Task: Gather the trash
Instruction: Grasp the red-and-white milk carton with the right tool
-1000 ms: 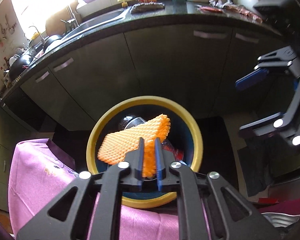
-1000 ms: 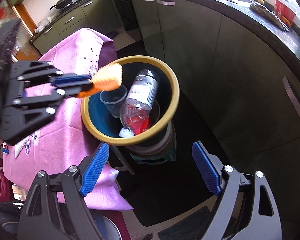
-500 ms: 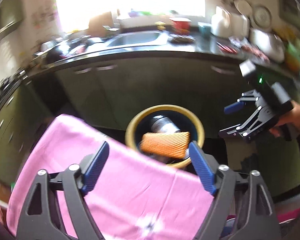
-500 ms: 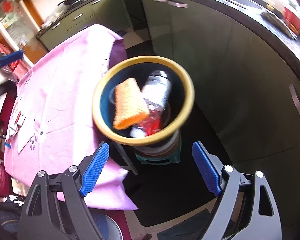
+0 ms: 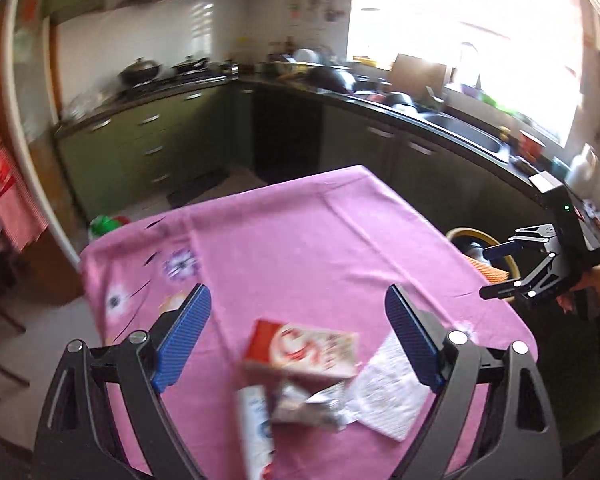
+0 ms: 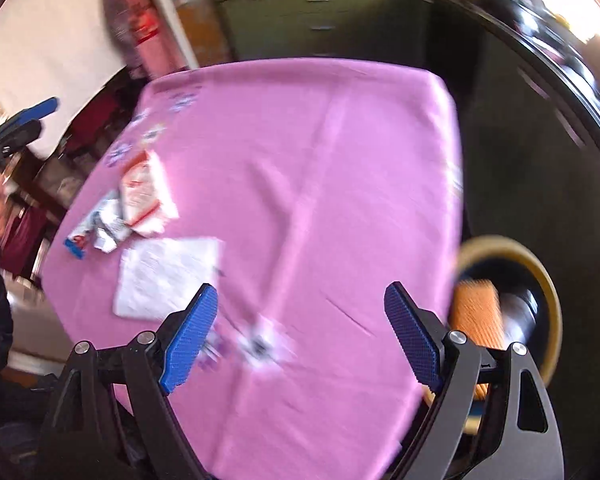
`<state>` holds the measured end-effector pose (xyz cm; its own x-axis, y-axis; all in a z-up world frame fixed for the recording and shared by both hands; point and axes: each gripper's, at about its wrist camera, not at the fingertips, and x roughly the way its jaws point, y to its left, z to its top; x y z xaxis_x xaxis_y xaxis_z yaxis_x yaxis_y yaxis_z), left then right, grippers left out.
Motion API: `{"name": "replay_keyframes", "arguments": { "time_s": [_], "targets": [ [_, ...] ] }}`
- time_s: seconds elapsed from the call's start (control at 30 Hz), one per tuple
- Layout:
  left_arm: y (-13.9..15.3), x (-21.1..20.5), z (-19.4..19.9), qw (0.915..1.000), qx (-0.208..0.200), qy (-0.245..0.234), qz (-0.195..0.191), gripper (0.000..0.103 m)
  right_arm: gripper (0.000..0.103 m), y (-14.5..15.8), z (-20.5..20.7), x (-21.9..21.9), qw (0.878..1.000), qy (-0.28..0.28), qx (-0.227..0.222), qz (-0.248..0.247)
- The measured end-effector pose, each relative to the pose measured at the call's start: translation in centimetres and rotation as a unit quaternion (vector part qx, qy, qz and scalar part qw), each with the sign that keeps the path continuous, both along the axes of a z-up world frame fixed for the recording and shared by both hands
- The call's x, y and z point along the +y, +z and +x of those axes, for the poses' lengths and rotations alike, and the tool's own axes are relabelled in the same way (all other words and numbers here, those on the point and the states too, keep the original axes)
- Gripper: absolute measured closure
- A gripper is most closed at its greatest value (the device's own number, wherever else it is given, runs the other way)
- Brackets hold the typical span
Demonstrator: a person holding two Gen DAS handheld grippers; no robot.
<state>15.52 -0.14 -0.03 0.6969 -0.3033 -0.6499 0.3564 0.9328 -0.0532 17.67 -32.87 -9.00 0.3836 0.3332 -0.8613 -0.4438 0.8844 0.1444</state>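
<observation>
My left gripper hangs over the pink-clothed table, its jaws opening, with nothing between them. Below it lie a red-and-white carton, a crumpled wrapper and a white napkin. My right gripper stands open and empty above the table's near right part, with the napkin and carton to its left. The yellow-rimmed bin beside the table's right edge holds an orange foam net and a bottle. Both views are blurred.
Dark green cabinets under a black counter with a sink run behind the table and bin. Pans sit on a stove at the far left. A green-and-red object lies on the floor past the table's far corner.
The left gripper let go of the orange net, which dropped into the bin, and opened wide. Both grippers swung away from the bin to over the table.
</observation>
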Motion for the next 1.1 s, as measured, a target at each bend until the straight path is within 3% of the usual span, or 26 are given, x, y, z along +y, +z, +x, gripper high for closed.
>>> {"name": "replay_keyframes", "arguments": {
  "time_s": [0.23,0.4,0.97,1.1],
  "targets": [
    [-2.1,7.3,-1.7,0.9977,0.017,0.06,-0.028,0.015,0.017,-0.2,3.2,14.7,0.99,0.139,0.003,-0.026],
    [-3.6,8.6,-3.1,0.9969,0.032,0.067,-0.029,0.015,0.014,-2.4,5.1,20.3,0.982,0.176,0.016,-0.063],
    [-5.7,7.3,-4.0,0.9973,0.053,0.037,-0.034,0.014,0.014,-8.3,7.3,24.3,0.97,0.208,0.054,-0.114],
    [-5.9,6.6,-3.9,0.9977,0.054,0.027,-0.029,0.014,0.026,-8.4,7.2,24.3,0.971,0.207,0.041,-0.114]
  ]
}}
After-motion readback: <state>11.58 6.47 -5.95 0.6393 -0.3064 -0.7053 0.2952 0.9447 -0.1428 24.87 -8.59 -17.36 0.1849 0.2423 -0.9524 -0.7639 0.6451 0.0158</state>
